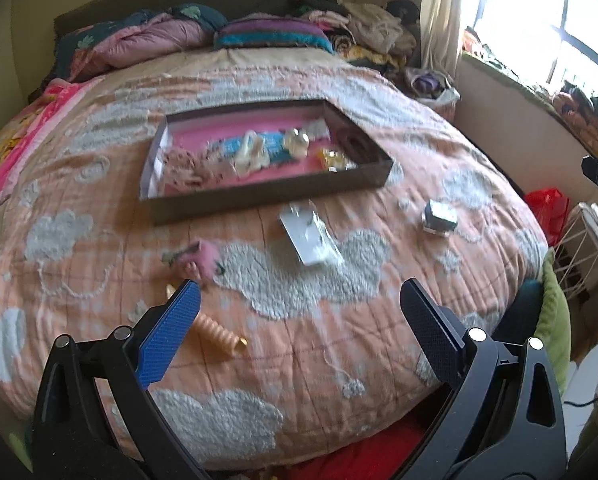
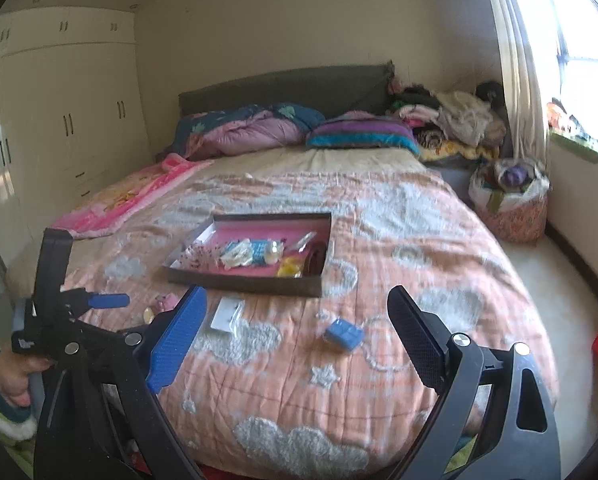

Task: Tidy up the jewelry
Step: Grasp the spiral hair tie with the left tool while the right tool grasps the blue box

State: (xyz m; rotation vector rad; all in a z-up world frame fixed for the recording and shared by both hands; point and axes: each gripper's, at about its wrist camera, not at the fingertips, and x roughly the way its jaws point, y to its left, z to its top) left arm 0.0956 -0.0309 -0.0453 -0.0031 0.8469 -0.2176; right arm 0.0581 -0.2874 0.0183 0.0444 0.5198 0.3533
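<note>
**Both claws released above the bed, jewelry tray ahead**

My left claw (image 1: pixel 299 324) hangs wide apart over the peach quilt (image 1: pixel 319 352), gripping nothing. At its nine o'clock, a cream spiral hair tie (image 1: pixel 219 330) lies partly behind my blue finger pad (image 1: pixel 171 332). Up at eleven o'clock sits a pink fluffy hair piece (image 1: pixel 203 258). At twelve o'clock rests a clear packet with a white card (image 1: pixel 311 236), and beyond it the shallow dark tray (image 1: pixel 267 196) with a pink lining, holding a jumble of pale and blue pieces I cannot make out sharply. At two o'clock a small silvery box (image 1: pixel 439 218) lies alone on the quilt, well apart from the tray.

My right claw (image 2: pixel 297 334) is likewise spread and bare. From its view the left tool (image 2: pixel 55 312) shows at nine o'clock, my hand (image 2: pixel 17 376) wrapped on its handle. The packet (image 2: pixel 227 316) lies at eleven o'clock, the tray (image 2: pixel 251 278) at twelve, and the small box (image 2: pixel 343 334), bluish here, just past my fingers at one o'clock.
</note>
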